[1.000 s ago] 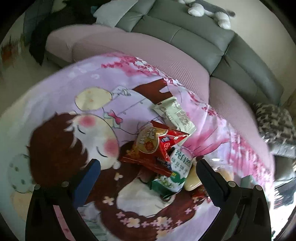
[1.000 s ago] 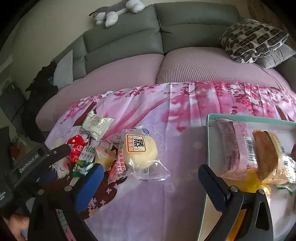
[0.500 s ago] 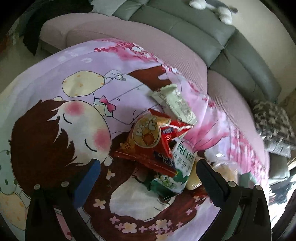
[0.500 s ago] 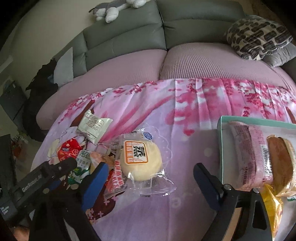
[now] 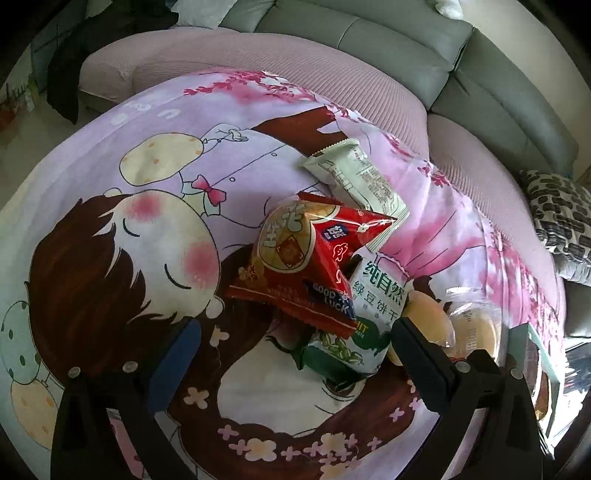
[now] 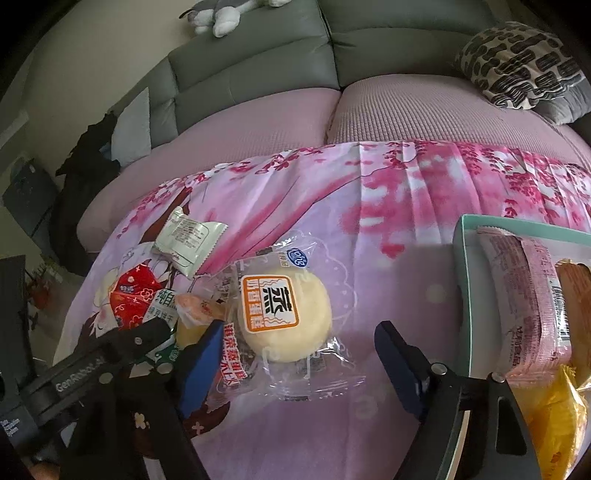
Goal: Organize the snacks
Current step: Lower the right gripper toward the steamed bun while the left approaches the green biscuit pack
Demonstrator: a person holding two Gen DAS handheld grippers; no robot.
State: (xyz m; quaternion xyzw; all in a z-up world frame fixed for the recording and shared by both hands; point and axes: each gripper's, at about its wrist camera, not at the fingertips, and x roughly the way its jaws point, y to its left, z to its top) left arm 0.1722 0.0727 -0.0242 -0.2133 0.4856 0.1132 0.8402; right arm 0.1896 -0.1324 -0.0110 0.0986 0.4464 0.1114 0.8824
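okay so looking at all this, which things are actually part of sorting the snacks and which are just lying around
Part of the job:
- steamed cake pack, between the closing right tool
- red peanut bag
- green-and-white biscuit pack
- pale wrapper
- teal tray holding the pink pack
- left tool, open

Just lying about:
- patterned cushion
- plush toy
- dark clothing

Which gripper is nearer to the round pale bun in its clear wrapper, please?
Right. The right gripper straddles the round pale bun, jaws closing; the left gripper frames the red packet.
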